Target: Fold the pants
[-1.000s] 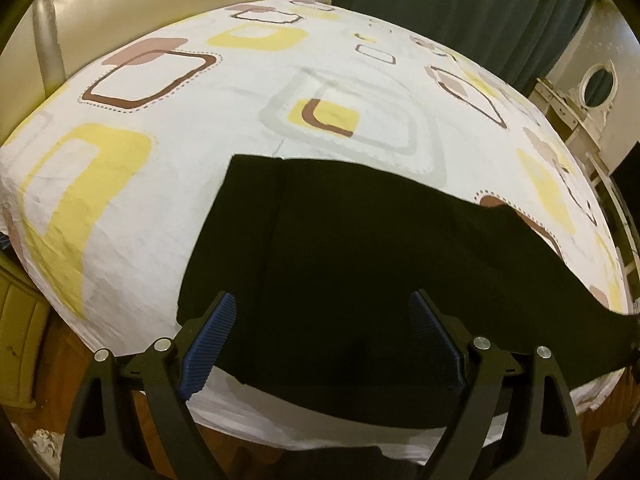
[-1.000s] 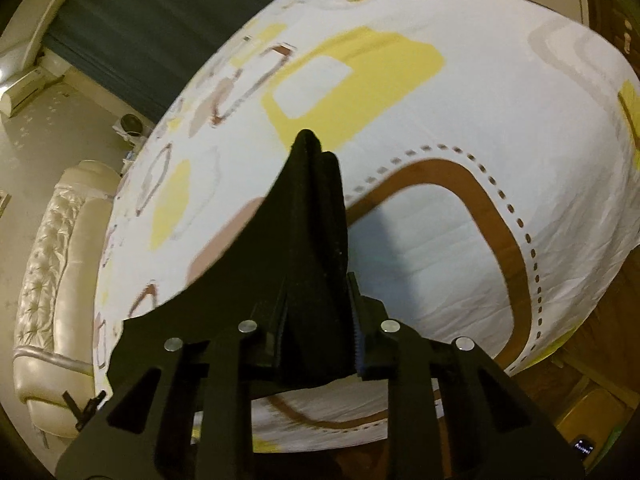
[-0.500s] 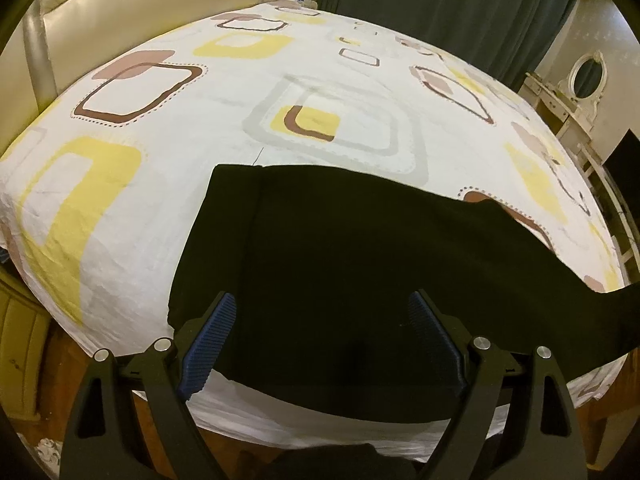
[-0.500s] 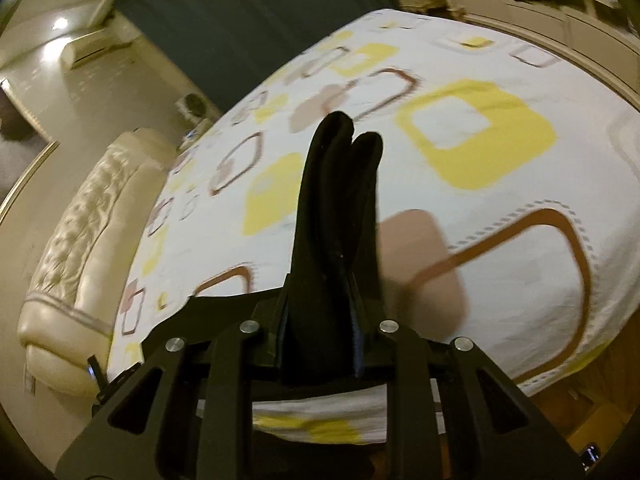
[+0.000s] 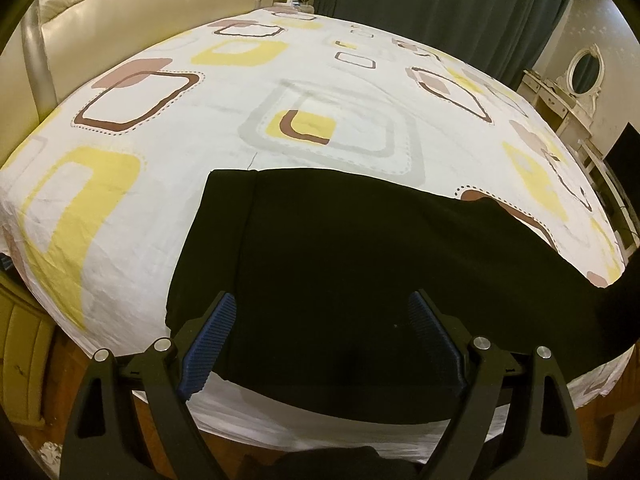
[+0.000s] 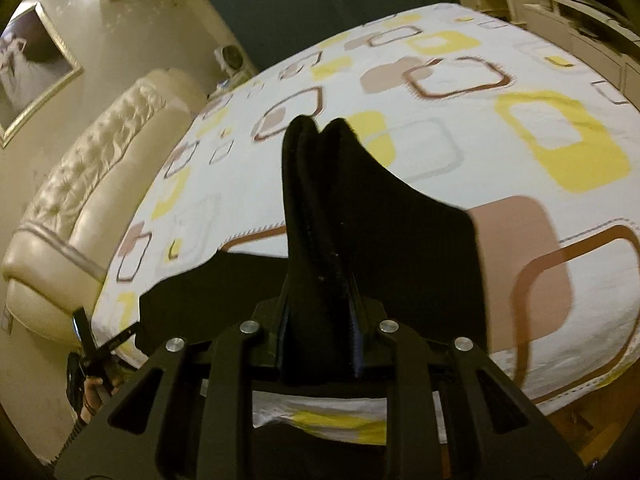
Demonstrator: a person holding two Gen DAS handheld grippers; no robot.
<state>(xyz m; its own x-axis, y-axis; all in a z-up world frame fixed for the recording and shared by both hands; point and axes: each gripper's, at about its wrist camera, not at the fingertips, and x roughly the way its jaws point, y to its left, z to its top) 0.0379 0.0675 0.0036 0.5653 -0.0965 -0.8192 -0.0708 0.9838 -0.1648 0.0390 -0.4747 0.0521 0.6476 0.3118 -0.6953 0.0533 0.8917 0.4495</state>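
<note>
Black pants (image 5: 352,264) lie across the near edge of the bed, waistband end at the left, legs running right. My left gripper (image 5: 322,336) is open and empty, hovering over the near edge of the pants, its blue pads (image 5: 208,340) on either side of the cloth without gripping it. My right gripper (image 6: 320,312) is shut on the leg end of the pants (image 6: 316,216), which stands up between the jaws, lifted off the bed. The lifted leg shows at the right edge of the left wrist view (image 5: 616,304).
The bed sheet (image 5: 304,92) is white with yellow and brown squares. A cream tufted headboard (image 6: 84,184) stands at the left, dark curtains (image 5: 432,4) behind, a white dresser with an oval mirror (image 5: 580,76) at the right. My left gripper shows small in the right wrist view (image 6: 92,348).
My right gripper has lifted the pant leg end and swung it left, toward the headboard side. My left gripper stayed open over the pants, shifting slightly.
</note>
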